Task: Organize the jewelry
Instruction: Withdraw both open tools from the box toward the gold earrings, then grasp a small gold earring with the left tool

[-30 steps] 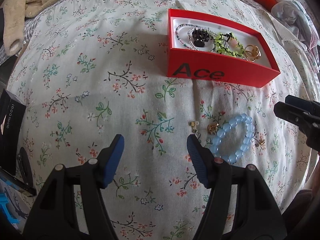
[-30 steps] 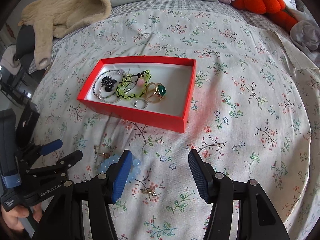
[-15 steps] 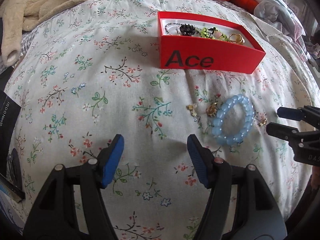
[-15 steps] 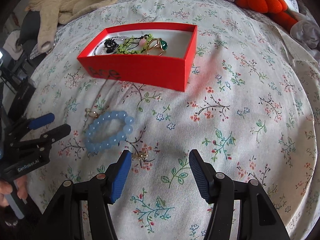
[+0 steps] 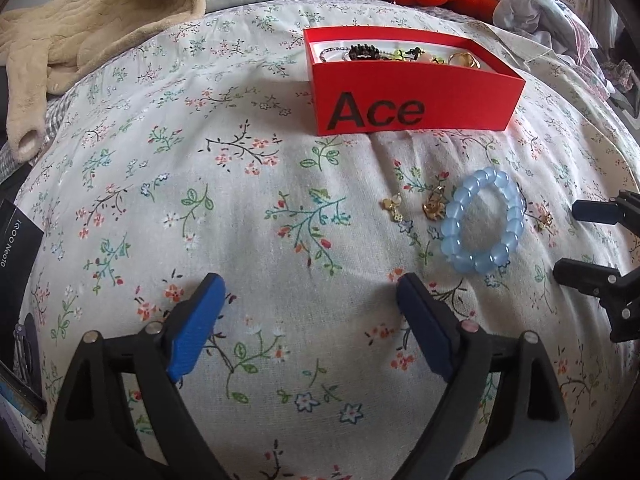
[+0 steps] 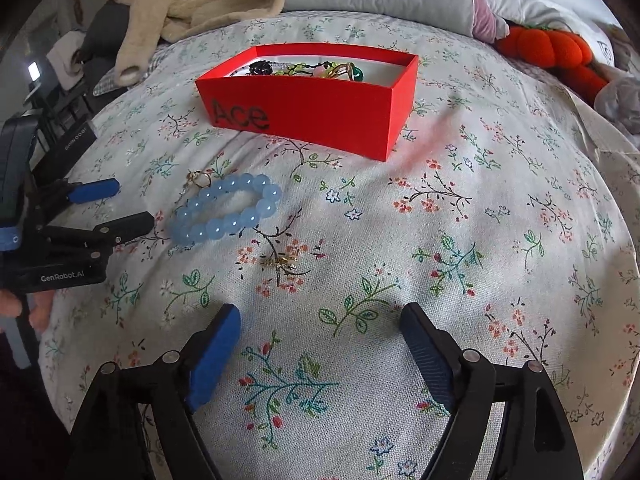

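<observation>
A red cardboard box (image 5: 416,92) printed with "Ace" in black on its near wall sits in the upper middle of both views on a floral bedspread (image 5: 248,216), with a black hair claw, a neon green cord piece and gold rings, one with a green stone, inside it. At the left edge of the left wrist view a black carton (image 5: 16,256) reads "iQOO Neo10", and in the right wrist view the body of the left gripper (image 6: 116,208) carries "GenRobot.AI". The blue bead bracelet (image 5: 482,226) lies on the cloth below the box, right of centre in the left view, up and to the right of the left gripper's fingertips and not between them; two small gold earrings (image 5: 414,210) lie just to its left and a third gold piece (image 5: 542,218) just to its right. In the right view the bracelet sits up and left of the right gripper (image 6: 320,328). Both grippers' jaws have just been opening and stand wide apart over bare cloth, grasping nothing
</observation>
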Available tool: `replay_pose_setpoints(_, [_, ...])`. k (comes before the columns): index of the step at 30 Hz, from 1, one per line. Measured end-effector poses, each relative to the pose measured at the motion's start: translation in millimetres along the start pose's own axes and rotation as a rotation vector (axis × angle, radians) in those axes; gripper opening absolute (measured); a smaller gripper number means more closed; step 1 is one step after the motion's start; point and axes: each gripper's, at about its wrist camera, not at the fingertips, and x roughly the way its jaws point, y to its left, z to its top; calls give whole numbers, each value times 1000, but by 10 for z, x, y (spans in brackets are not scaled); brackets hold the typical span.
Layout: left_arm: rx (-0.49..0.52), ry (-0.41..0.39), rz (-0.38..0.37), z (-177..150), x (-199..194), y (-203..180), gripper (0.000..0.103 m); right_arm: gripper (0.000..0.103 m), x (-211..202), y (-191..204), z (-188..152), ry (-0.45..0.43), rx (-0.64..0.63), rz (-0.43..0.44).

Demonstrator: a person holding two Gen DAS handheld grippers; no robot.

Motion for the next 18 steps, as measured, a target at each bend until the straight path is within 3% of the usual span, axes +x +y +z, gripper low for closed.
replay_pose_setpoints(8, [26, 4, -25, 118, 87, -91, 86, 90, 31, 2, -1, -12, 8, -12])
replay_pose_setpoints(13, [59, -1, -66, 167, 84, -188, 67, 100, 50, -47, -23, -14, 37, -25])
replay_pose_setpoints(18, [54, 3, -111, 229, 105, -202, 55, 101, 51, -48, -11, -4, 40, -27])
